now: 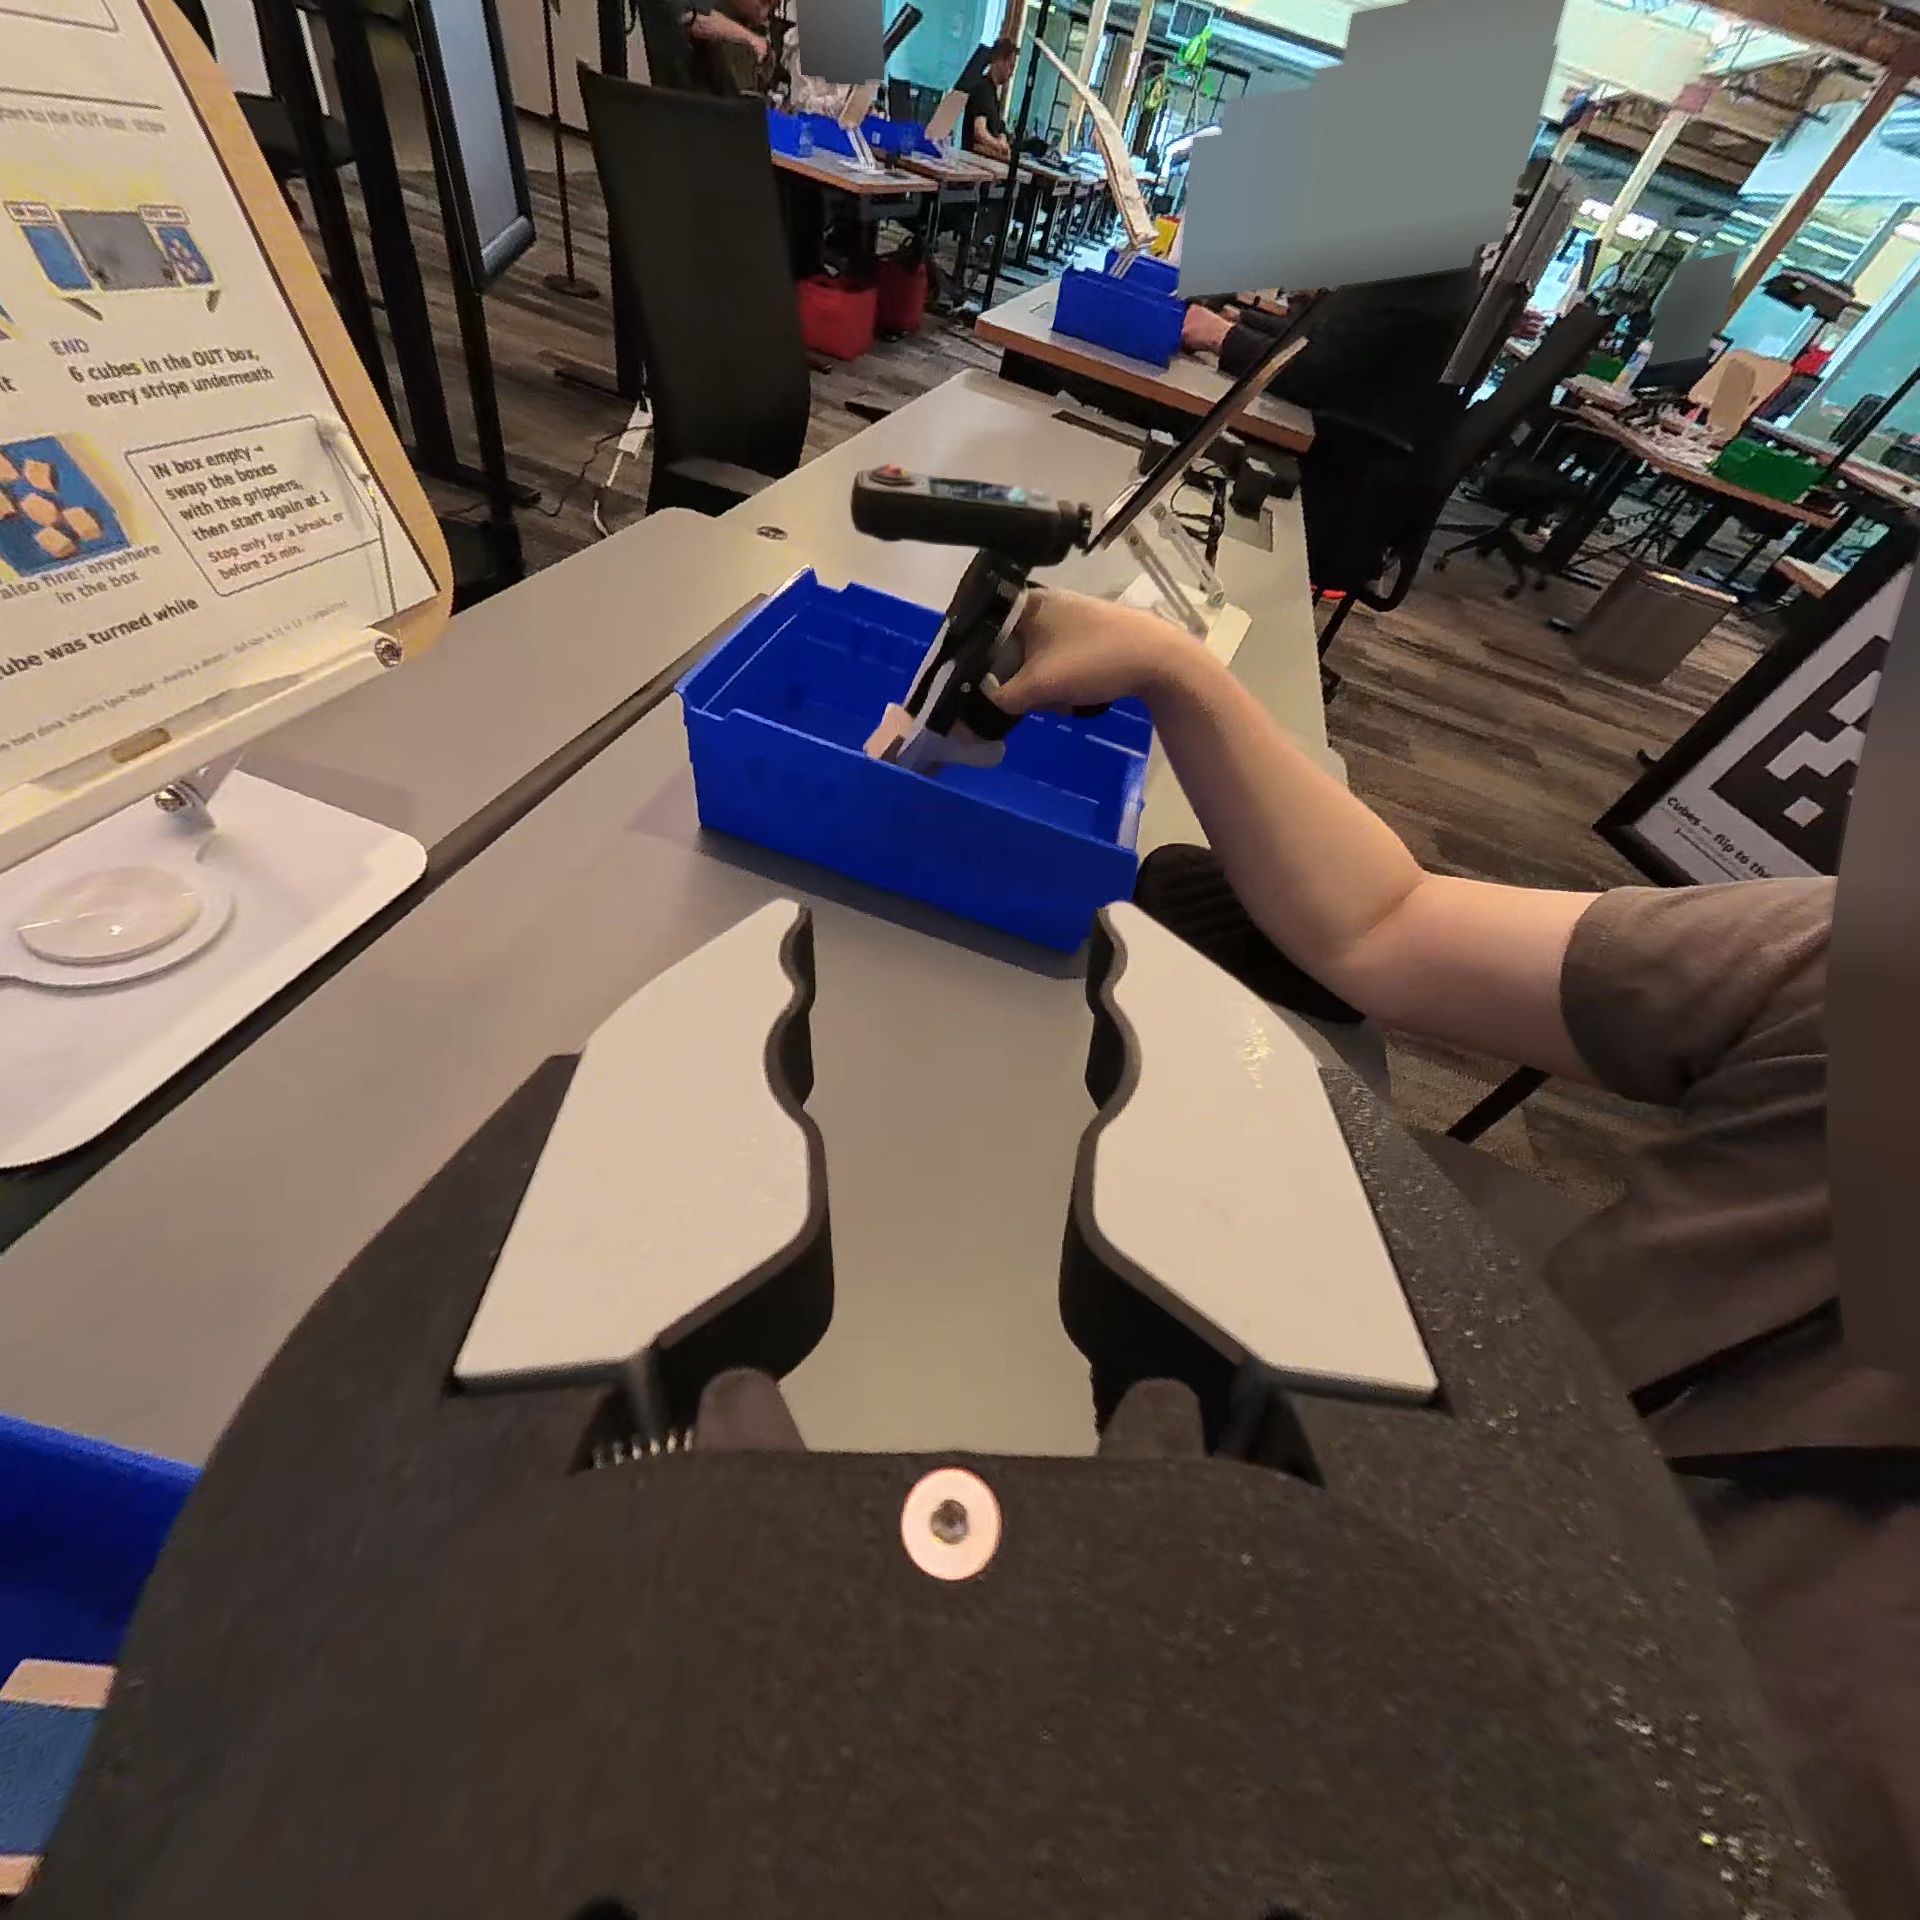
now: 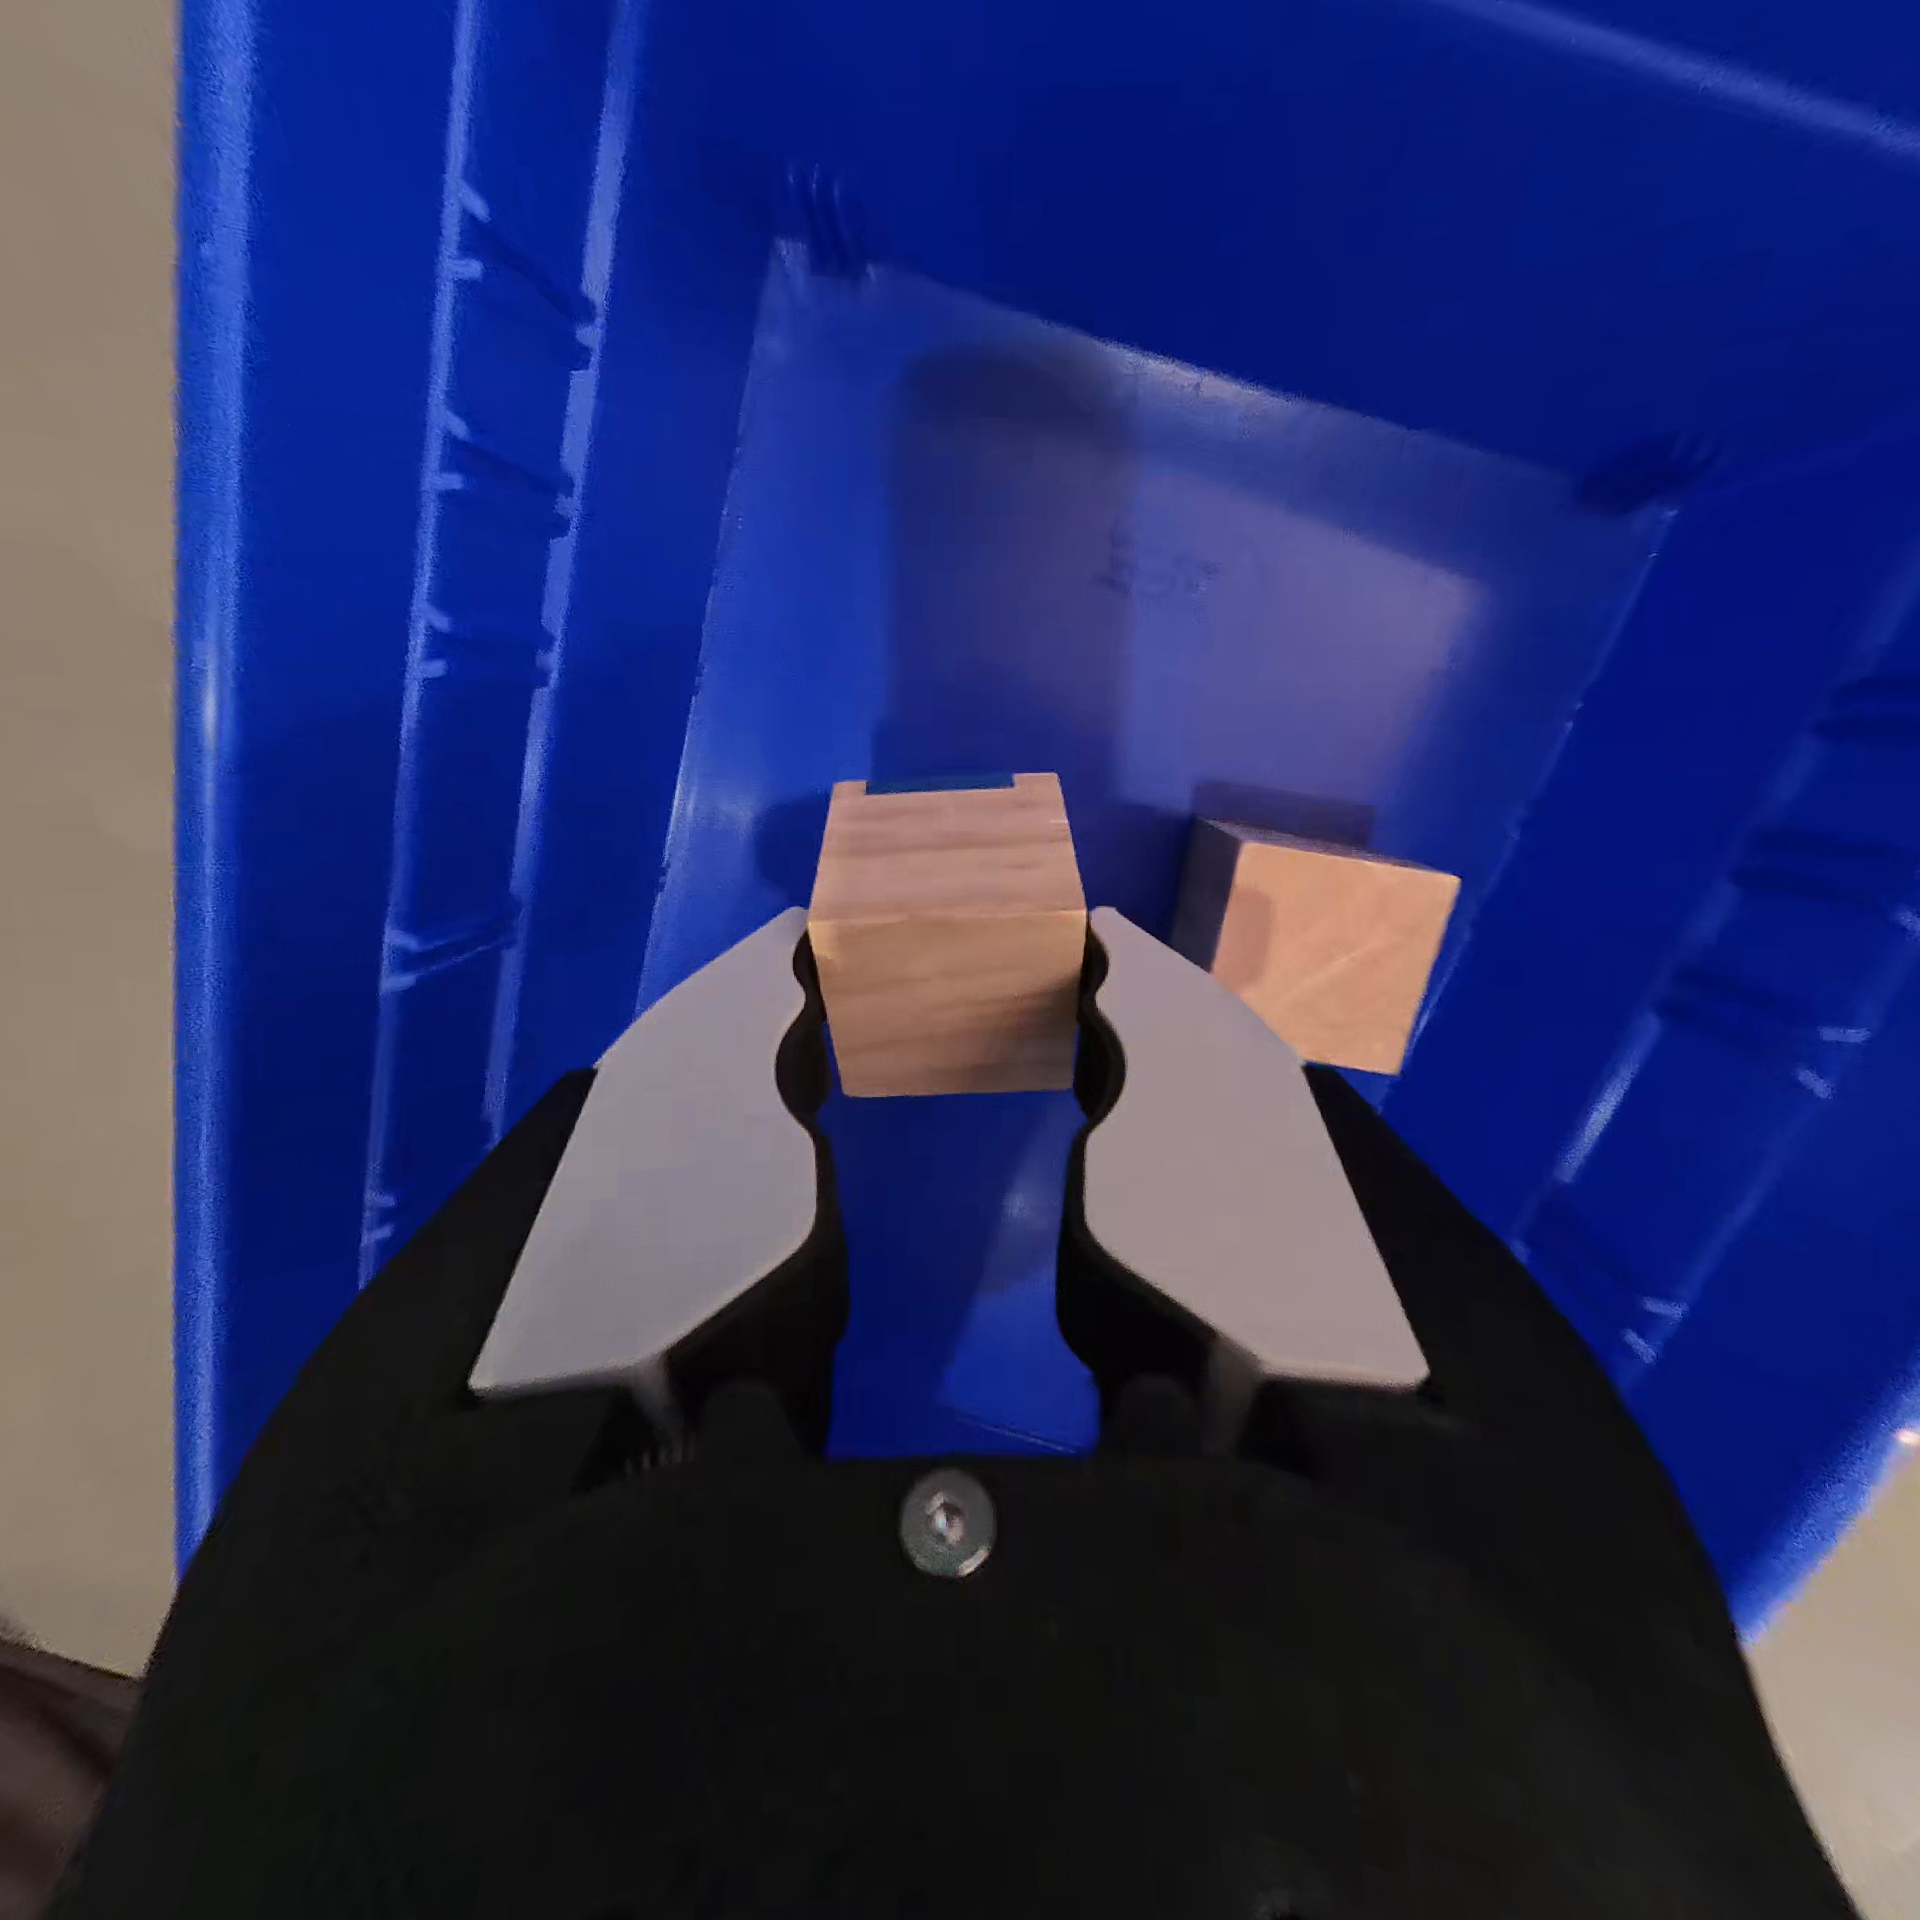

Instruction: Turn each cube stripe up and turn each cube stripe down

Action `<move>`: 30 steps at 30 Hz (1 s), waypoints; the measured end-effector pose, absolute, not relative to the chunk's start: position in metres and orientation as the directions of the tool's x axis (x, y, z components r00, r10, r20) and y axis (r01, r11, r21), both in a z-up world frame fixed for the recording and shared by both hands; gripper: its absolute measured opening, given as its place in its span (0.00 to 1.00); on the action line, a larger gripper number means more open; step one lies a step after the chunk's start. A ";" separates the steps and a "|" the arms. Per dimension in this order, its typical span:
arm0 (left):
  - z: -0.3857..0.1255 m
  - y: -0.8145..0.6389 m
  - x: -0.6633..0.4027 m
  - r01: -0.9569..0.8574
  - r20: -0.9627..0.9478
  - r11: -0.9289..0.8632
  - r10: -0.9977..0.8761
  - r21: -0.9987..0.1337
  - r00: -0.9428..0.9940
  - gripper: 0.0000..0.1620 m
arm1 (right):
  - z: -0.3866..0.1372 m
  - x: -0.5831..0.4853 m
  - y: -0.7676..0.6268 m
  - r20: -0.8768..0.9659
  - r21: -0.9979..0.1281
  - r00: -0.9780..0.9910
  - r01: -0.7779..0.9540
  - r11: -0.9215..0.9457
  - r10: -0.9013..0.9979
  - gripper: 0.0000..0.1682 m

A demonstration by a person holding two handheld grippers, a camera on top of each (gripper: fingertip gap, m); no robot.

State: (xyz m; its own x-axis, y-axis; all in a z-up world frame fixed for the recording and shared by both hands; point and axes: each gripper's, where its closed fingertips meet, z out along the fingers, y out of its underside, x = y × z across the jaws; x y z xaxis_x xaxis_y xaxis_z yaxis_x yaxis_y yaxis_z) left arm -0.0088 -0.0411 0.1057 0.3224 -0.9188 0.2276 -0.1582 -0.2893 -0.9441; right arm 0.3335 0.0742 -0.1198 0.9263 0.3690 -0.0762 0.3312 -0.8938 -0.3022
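My right gripper (image 2: 945,997) is clamped on a wooden cube (image 2: 948,956), holding it by two opposite sides inside a blue bin (image 2: 312,727). A dark teal stripe (image 2: 940,782) runs along the cube's far edge, on the face turned away from me. A second wooden cube (image 2: 1335,956) sits just right of it on the bin floor, showing no stripe that I can see; whether the two touch, I cannot tell.

My left gripper (image 1: 945,987) hangs released and empty over the grey table (image 1: 364,1143), its jaws spread wide. From there I see the right gripper (image 1: 935,727) dipping into the bin (image 1: 914,831) at the far right.

I judge I am placing or lifting this cube mid-turn. The next move calls for rolling it so the stripe faces the floor or the ceiling, then letting go without knocking its neighbour.

The table is smooth and matte. An instruction board (image 1: 156,364) stands at far left, and a corner of another blue bin (image 1: 62,1538) shows near left. Behind lies an open workshop with desks, chairs and more bins.
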 end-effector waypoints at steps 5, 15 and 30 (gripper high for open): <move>0.096 -0.040 -0.004 -0.214 0.210 -0.289 -0.920 -0.933 0.330 0.31 | -0.136 0.344 0.080 -0.012 -0.258 0.950 0.299 -0.919 0.313 0.27; 0.093 -0.039 -0.001 -0.229 0.201 -0.285 -0.922 -0.931 0.331 0.31 | -0.142 0.346 0.086 -0.033 -0.263 0.961 0.257 -0.930 0.275 0.30; -0.006 0.008 -0.207 -0.426 -0.153 -0.724 -0.414 -0.542 0.897 0.25 | -0.056 0.322 0.082 -0.072 -0.537 0.921 0.287 -0.793 0.382 0.32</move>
